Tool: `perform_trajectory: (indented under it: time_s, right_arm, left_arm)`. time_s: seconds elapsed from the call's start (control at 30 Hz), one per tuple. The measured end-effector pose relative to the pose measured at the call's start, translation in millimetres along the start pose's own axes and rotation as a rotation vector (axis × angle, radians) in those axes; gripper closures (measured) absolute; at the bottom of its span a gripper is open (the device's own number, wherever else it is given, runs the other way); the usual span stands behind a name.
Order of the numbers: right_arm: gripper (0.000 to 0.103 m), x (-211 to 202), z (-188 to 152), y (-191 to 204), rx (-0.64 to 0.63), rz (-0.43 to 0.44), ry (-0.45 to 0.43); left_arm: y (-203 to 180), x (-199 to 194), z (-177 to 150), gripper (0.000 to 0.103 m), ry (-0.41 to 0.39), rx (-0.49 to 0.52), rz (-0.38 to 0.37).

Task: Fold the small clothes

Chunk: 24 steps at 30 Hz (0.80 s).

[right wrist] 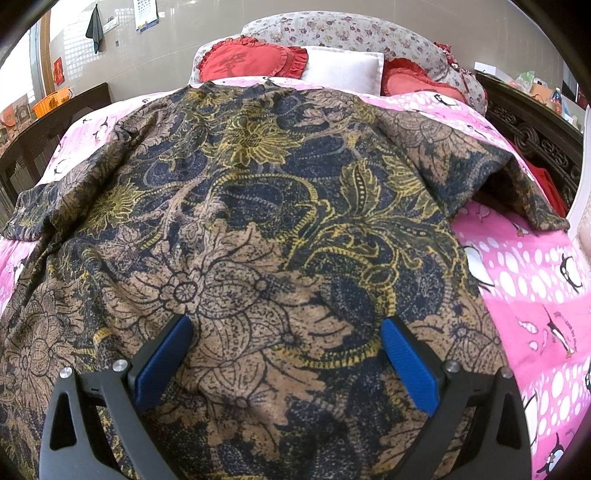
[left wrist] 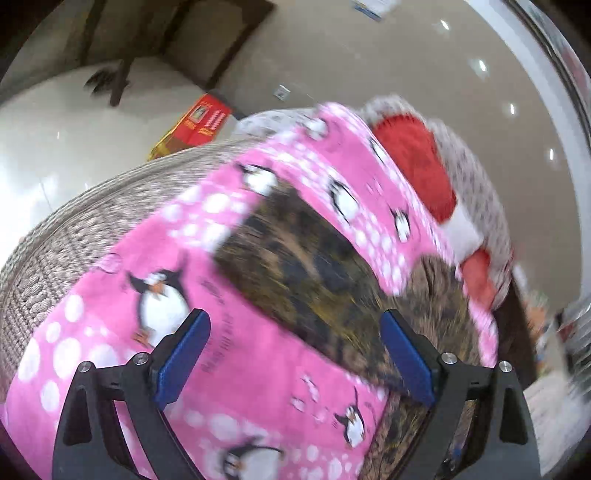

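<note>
Pink penguin bedding [right wrist: 535, 280] covers the bed, and the brown floral garment [right wrist: 258, 206] lies spread flat across mid-frame, seemingly laid out for folding, with the right gripper [right wrist: 288, 339] and left gripper [left wrist: 295, 339] both splayed wide above it, holding nothing.

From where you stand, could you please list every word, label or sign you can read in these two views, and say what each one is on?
None can be read with confidence.
Red heart-shaped cushion: one dark character, not clear enough to quote.
Pink penguin blanket: small lettering beside the penguins, too small to read.
Red box on the floor: yellow printing, blurred.
Wall calendar: print too small.
Red wall sign: illegible.
The patterned shirt carries no text.
</note>
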State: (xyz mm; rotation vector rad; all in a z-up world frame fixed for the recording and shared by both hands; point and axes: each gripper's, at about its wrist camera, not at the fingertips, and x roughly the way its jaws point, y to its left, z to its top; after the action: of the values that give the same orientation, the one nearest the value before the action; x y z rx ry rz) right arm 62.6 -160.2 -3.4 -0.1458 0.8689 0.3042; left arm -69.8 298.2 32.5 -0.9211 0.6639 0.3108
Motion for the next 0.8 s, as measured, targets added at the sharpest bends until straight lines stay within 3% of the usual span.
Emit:
perform_trajectory:
  time_s: [0.2,0.3,0.4,0.43,0.47,0.5,0.57,0.67,0.8]
  right_arm:
    - [0.0,0.1,-0.2,-0.1,0.001,0.001,0.0]
    - [0.0,0.4,-0.1,-0.3,0.001,0.001,0.0]
    - [0.0,0.8,-0.1,-0.3,0.001,0.002,0.001]
    - [0.0,1.0,0.1,0.0,0.001,0.002,0.001]
    - [0.0,1.2,0.3,0.1,0.001,0.002,0.001]
    - [0.0,1.0,0.1,0.1,0.001,0.002,0.001]
    - [0.0,0.8,0.2,0.1,0.002,0.002,0.001]
    - [0.0,0.4,0.0,0.0,0.001,0.002,0.0]
    - [0.0,1.2,0.0,0.4,-0.001,0.0,0.0]
  left_arm:
    - [12.5,27.8,14.1,0.026,0.032,-0.026,-0.146]
    - [12.9,35.0,26.6,0.027,0.045,-0.057,-0.181]
    - [12.5,46.8,37.2,0.048,0.066,-0.069,-0.128]
    - [12.1,50.5,38.9,0.063,0.073,-0.067,-0.095]
    - [10.4,52.7,39.8,0.089,0.079,-0.058,-0.046]
    - [7.7,53.1,40.6,0.102,0.089,-0.04,0.028]
    - [5.6,47.5,42.2,0.103,0.089,-0.035,0.055]
    - [-11.4,-0.6,56.1,0.103,-0.069,0.055,0.106]
    - [-19.1,-83.4,93.1,0.103,-0.31,0.063,0.117]
